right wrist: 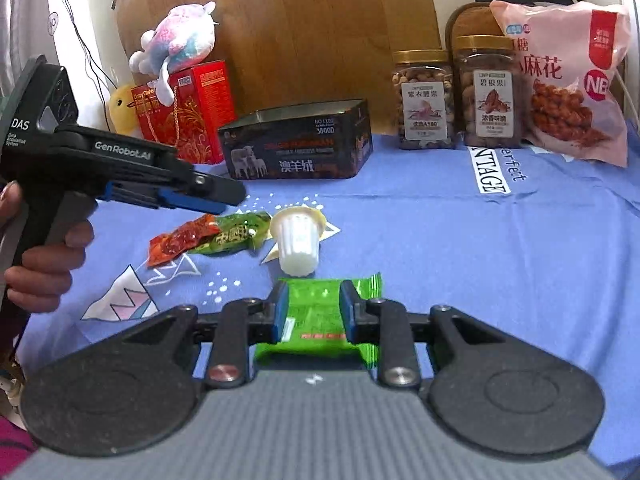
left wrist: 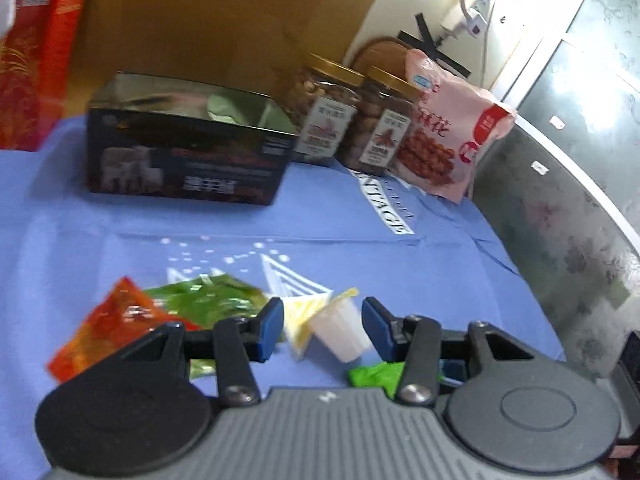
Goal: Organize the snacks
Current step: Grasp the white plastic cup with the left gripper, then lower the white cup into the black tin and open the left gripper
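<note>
A white jelly cup [left wrist: 340, 332] [right wrist: 298, 244] lies on its side on the blue cloth [right wrist: 480, 260]. A red snack packet [left wrist: 108, 328] [right wrist: 180, 240] and a green one [left wrist: 208, 300] [right wrist: 236, 234] lie to its left. My left gripper [left wrist: 324, 328] [right wrist: 216, 200] hangs open above them, nothing between its pads. A flat bright-green packet [right wrist: 316, 308] [left wrist: 376, 374] lies under my right gripper [right wrist: 314, 312]. It spreads wider than the gap, and the pads stand apart over it without pinching it. An open black tin [left wrist: 188, 160] [right wrist: 300, 152] sits at the back.
Two gold-lidded nut jars [right wrist: 424, 100] [right wrist: 492, 96] and a pink snack bag [right wrist: 568, 80] stand at the back right. A red box [right wrist: 196, 112], a plush toy [right wrist: 176, 36] and a yellow duck [right wrist: 122, 110] are back left. The cloth's edge [left wrist: 520, 272] drops off on the right.
</note>
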{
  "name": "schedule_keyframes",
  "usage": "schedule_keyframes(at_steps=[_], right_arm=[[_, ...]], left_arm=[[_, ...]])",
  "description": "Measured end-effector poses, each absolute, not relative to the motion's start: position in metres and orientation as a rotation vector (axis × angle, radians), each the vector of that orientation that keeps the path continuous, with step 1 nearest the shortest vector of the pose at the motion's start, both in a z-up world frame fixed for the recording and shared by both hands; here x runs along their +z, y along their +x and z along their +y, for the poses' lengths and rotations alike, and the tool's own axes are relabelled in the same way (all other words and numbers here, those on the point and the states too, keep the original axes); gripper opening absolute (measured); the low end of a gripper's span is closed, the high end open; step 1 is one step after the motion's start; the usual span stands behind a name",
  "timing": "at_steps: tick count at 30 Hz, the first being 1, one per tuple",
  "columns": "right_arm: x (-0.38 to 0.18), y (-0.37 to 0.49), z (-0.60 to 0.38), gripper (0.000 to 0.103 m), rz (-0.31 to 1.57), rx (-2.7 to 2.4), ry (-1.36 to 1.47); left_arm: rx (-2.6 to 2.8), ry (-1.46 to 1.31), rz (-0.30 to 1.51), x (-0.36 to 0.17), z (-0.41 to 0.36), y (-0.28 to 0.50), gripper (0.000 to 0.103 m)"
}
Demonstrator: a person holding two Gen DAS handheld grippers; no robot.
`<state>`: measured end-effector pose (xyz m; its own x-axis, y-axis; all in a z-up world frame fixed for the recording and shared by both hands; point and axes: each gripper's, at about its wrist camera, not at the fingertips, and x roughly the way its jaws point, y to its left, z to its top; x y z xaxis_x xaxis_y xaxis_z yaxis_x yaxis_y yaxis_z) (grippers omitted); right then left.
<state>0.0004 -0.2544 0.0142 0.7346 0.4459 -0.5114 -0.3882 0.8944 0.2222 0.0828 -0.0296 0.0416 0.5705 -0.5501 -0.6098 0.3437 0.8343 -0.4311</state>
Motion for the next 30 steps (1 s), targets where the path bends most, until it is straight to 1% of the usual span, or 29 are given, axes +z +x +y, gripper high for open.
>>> schedule_keyframes(at_steps=[3,5,7,9,11,12,13,14,15,18,22,26,30], right_arm=[[0.015,0.016,-0.245,0.032,0.588,0.493,0.064],[0.015,0.026,-0.234,0.037,0.587,0.515,0.023],[0.012,0.038,-0.222,0.040,0.595,0.534,-0.019],[0.008,0.049,-0.214,0.040,0.616,0.550,-0.039],[-0.001,0.060,-0.211,0.040,0.666,0.559,-0.023],[-0.008,0.067,-0.213,0.041,0.690,0.570,-0.006],[-0.010,0.068,-0.214,0.036,0.676,0.575,0.011],[-0.010,0.068,-0.215,0.033,0.675,0.574,0.018],[-0.009,0.068,-0.216,0.033,0.678,0.573,0.027],[-0.001,0.067,-0.212,0.033,0.654,0.587,0.026],[0.030,0.076,-0.196,0.033,0.554,0.607,-0.019],[0.059,0.113,-0.181,0.033,0.467,0.607,-0.061],[0.071,0.167,-0.167,0.034,0.425,0.576,-0.082]], left_arm=[[-0.539,-0.289,0.836,0.036,-0.040,0.085,0.044],[-0.519,-0.273,0.852,0.032,-0.045,0.088,0.044],[-0.502,-0.255,0.849,0.032,-0.048,0.093,0.046],[-0.492,-0.227,0.837,0.033,-0.052,0.099,0.048],[-0.505,-0.190,0.846,0.029,-0.062,0.107,0.048],[-0.514,-0.175,0.868,0.023,-0.068,0.111,0.041],[-0.525,-0.169,0.897,0.016,-0.072,0.114,0.039],[-0.531,-0.175,0.876,0.014,-0.073,0.112,0.040],[-0.531,-0.164,0.868,0.015,-0.073,0.111,0.039],[-0.526,-0.178,0.847,0.027,-0.064,0.112,0.039],[-0.510,-0.194,0.746,0.059,-0.043,0.120,0.039],[-0.482,-0.214,0.672,0.093,-0.027,0.161,0.039],[-0.439,-0.234,0.643,0.102,-0.021,0.216,0.040]])
